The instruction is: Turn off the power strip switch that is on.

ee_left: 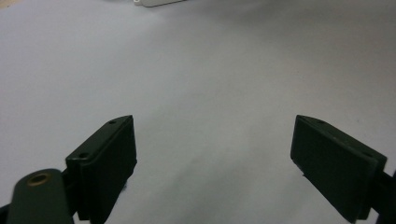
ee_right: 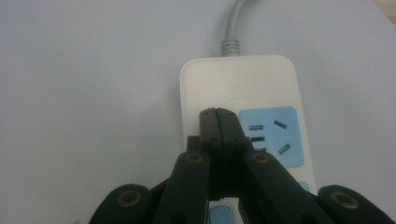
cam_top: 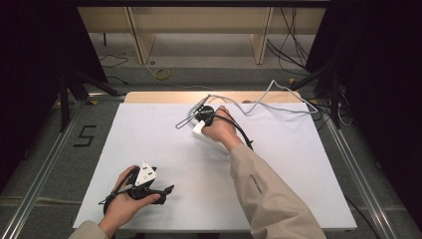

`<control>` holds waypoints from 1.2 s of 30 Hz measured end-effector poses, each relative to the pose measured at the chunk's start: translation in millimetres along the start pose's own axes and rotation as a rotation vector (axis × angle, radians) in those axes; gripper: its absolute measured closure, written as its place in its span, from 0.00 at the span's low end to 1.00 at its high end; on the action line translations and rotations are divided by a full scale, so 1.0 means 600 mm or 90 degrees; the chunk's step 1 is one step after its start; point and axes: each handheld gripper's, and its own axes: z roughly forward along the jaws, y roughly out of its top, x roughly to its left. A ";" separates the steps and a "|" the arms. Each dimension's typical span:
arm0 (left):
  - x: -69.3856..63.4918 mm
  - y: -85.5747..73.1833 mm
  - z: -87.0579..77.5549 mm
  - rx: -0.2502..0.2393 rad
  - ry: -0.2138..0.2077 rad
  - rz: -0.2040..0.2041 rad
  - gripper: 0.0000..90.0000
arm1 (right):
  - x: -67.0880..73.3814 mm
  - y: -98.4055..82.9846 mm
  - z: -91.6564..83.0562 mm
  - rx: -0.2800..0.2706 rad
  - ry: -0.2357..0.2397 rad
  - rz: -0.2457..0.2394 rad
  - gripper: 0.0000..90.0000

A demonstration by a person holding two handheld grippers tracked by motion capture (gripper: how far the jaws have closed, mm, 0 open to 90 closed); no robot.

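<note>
High view: white table [cam_top: 164, 149], right hand [cam_top: 222, 130] reaches to the far-centre part of it, holding the right gripper [cam_top: 202, 115] down on a white power strip [cam_top: 199, 129]. The strip's grey cord [cam_top: 268, 97] runs off toward the far right corner. Left gripper [cam_top: 168, 189] rests near the near left edge, well apart from the strip.

Left gripper view: jaws wide apart, nothing between them, bare table [ee_left: 210, 70] under them. An edge of the strip [ee_left: 159, 2] shows at the far side.

Right gripper view: jaws pressed together, tips over the strip [ee_right: 233, 79] just beside a blue socket panel [ee_right: 275, 135]. Can't tell if they touch its face. A blue button [ee_right: 219, 215] sits partly hidden below the jaws.

My read: closed tips used as a poker, likely going for a switch. Next move needs a straight press down, with the strip kept from sliding.
</note>
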 end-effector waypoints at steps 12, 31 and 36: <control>-0.001 0.001 0.001 0.000 -0.001 0.002 0.16 | -0.004 -0.004 -0.001 0.016 0.004 0.008 1.00; -0.002 0.001 0.002 0.002 -0.003 0.002 0.16 | -0.003 -0.005 -0.001 0.010 0.002 0.004 1.00; -0.001 0.001 0.002 0.001 -0.003 0.002 0.16 | -0.004 -0.006 -0.002 0.010 0.005 0.005 1.00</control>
